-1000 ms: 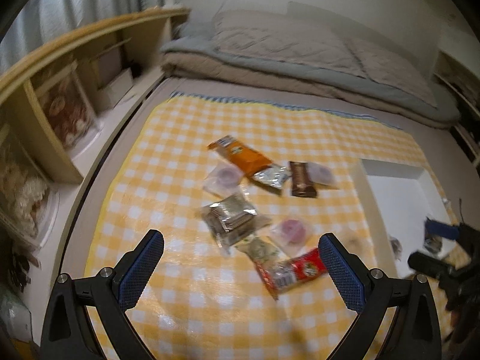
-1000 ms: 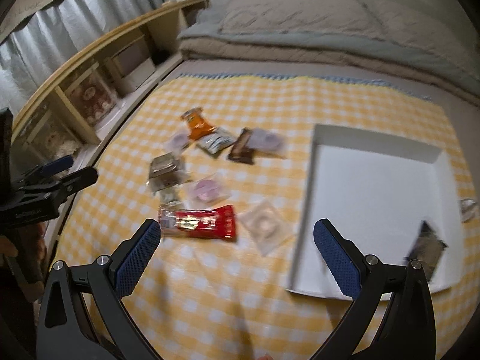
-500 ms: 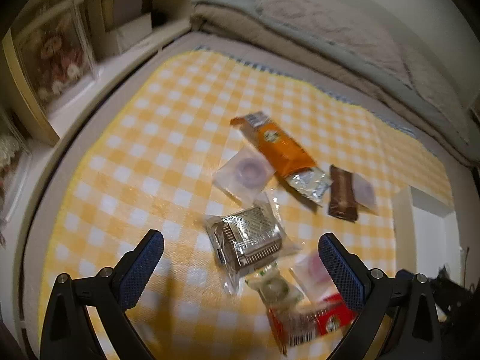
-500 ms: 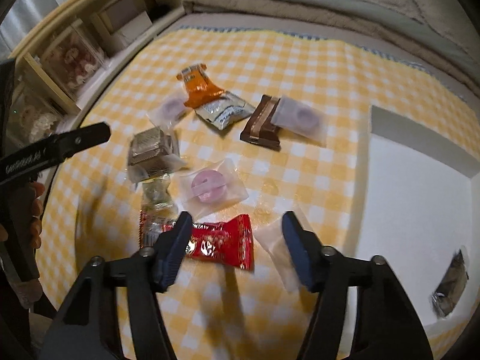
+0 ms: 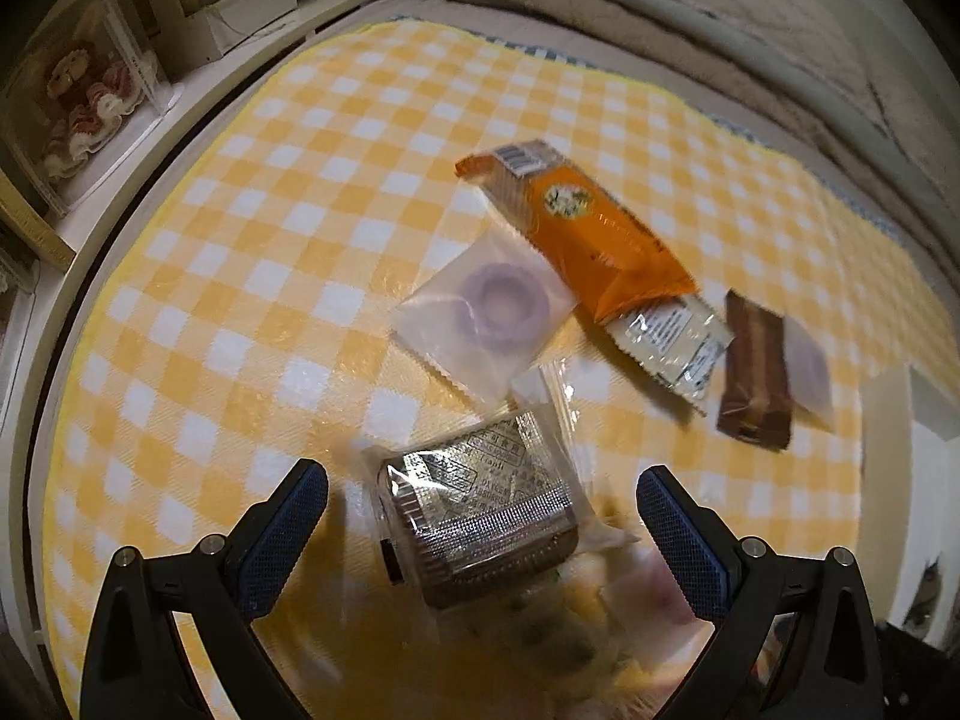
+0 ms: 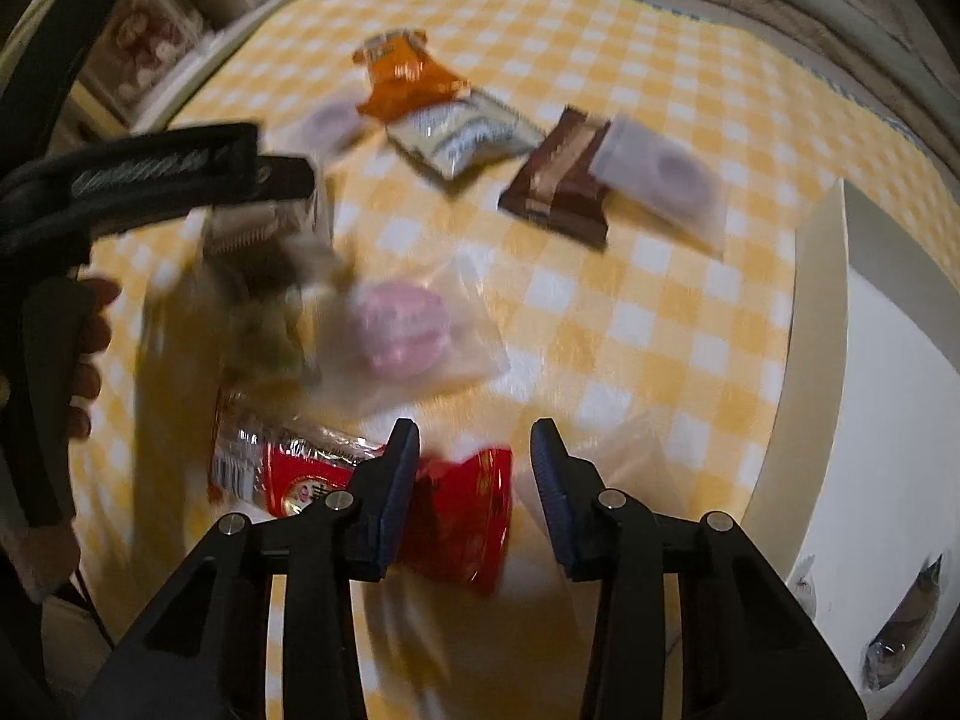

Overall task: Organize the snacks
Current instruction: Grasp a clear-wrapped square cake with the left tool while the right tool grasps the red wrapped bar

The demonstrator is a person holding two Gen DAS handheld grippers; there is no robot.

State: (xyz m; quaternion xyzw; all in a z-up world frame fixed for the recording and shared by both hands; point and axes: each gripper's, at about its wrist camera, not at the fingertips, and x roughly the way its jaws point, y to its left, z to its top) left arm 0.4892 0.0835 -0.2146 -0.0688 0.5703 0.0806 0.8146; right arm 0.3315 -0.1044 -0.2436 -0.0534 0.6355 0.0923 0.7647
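Observation:
Several wrapped snacks lie on a yellow checked cloth point(image 5: 252, 252). My left gripper point(image 5: 480, 510) is wide open, its fingers either side of a clear-wrapped silver and brown snack point(image 5: 480, 510). Beyond it lie a purple ring sweet point(image 5: 498, 306), an orange pack point(image 5: 588, 240), a silver sachet point(image 5: 672, 342) and a brown bar point(image 5: 756, 372). My right gripper point(image 6: 474, 468) is partly open, low over the right end of a red pack point(image 6: 462, 510). A pink sweet point(image 6: 402, 324) lies just ahead. The left gripper point(image 6: 180, 174) shows at the left of the right wrist view.
A white tray point(image 6: 810, 360) stands at the right with a dark wrapped snack point(image 6: 900, 618) in it. Bedding point(image 5: 720, 12) lies along the far edge of the cloth. Shelves with boxed items point(image 5: 78, 102) stand at the left.
Both grippers have dropped lower and moved forward over the snacks. The right jaws have narrowed around the red pack's end. The left jaws stay wide.

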